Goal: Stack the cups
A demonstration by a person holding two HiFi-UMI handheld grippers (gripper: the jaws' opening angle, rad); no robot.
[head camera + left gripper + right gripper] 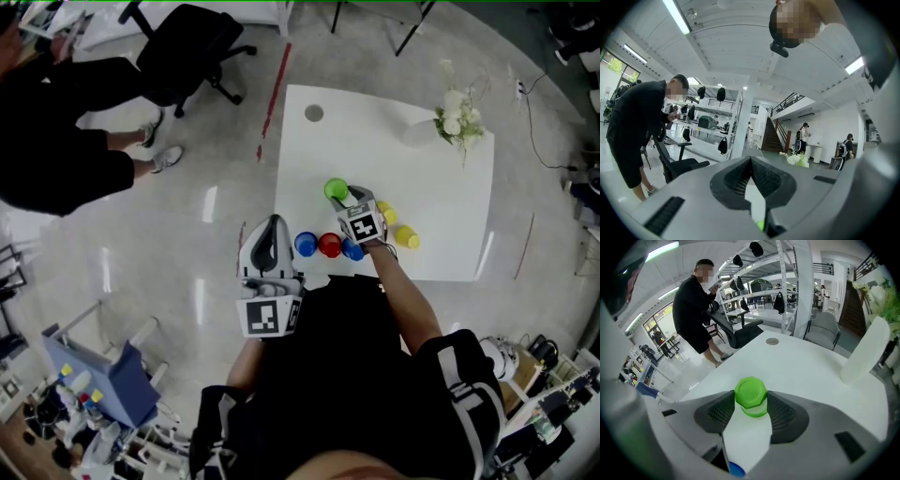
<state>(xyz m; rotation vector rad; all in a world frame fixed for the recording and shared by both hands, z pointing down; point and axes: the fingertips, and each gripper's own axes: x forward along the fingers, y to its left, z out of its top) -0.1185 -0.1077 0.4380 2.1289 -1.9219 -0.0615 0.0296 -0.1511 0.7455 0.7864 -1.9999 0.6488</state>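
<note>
**A:** What's your right gripper point(751, 404) doing?

**B:** Its own view shows your jaws spread, with the green cup point(750, 392) between their tips on the white table point(441, 206). Only the head view shows the blue cup point(306, 245), red cup point(329, 246) and yellow cup point(407, 236) nearby.

**A:** And your left gripper point(751, 159)?

**B:** Jaws pressed together, empty, beside the table.

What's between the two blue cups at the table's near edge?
A red cup stands between the left blue cup and the right blue cup; the head view shows it.
</note>
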